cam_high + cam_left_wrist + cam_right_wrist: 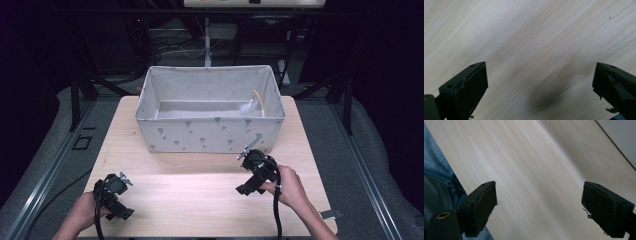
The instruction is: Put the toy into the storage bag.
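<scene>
left gripper [540, 82] jaws apart | right gripper [539, 205] jaws apart | fabric bin [210, 135] contents unclear

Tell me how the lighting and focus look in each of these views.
High view: surroundings dark, table and fabric bin lit, slightly soft. Left gripper view: wood grain smeared, dark shadow between the open jaws. Right gripper view: evenly bright, grain sharper.

The fabric bin's [210, 132] near wall hides most of its floor. A small pale thing [256, 101] inside, right of centre, is too small to tell. The bench [200, 185] is cut off at the bottom edge.
</scene>
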Demonstrator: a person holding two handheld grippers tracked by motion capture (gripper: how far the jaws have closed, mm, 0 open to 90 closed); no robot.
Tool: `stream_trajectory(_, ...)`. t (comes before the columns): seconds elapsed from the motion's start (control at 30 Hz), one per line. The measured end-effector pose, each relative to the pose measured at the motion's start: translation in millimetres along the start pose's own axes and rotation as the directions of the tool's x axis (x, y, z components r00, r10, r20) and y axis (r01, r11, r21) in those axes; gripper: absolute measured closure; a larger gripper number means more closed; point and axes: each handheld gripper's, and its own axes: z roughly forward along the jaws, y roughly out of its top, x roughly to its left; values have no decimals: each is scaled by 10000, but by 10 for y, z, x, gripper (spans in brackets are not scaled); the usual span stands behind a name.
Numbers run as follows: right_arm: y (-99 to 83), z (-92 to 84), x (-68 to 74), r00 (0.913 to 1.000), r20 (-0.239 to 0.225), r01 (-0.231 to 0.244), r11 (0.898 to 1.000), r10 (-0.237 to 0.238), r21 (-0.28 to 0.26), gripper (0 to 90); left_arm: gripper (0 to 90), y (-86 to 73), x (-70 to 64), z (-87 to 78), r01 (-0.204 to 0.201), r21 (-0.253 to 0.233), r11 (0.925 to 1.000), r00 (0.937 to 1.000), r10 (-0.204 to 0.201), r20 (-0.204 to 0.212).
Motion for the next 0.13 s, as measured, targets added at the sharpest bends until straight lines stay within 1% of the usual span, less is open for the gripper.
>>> stream_trajectory(0.03, -22, 31, -3, 9999, -20, -101, 9998, 102, 161, 141, 2, 0, 0, 0, 0, 0, 10000, 10000, 0, 0)
stream_trajectory(0.07, -42, 67, -5, 9999, 103, -137, 9990, 133, 427, 140, 2, 0, 0, -6, -4, -54, 10000, 10000, 4, -18)
stream_trajectory(0.1, -42, 67, -5, 9999, 103, -137, 9990, 133, 427, 140, 2, 0, 0, -6, -4, -54, 10000, 10000, 4, -18)
stream_trajectory(0.13, -59, 103, -9, 9993, 353, -151, 9972, 126, 727, 140, 2, 1, -1, -10, -38, -60, 10000, 10000, 37, -75)
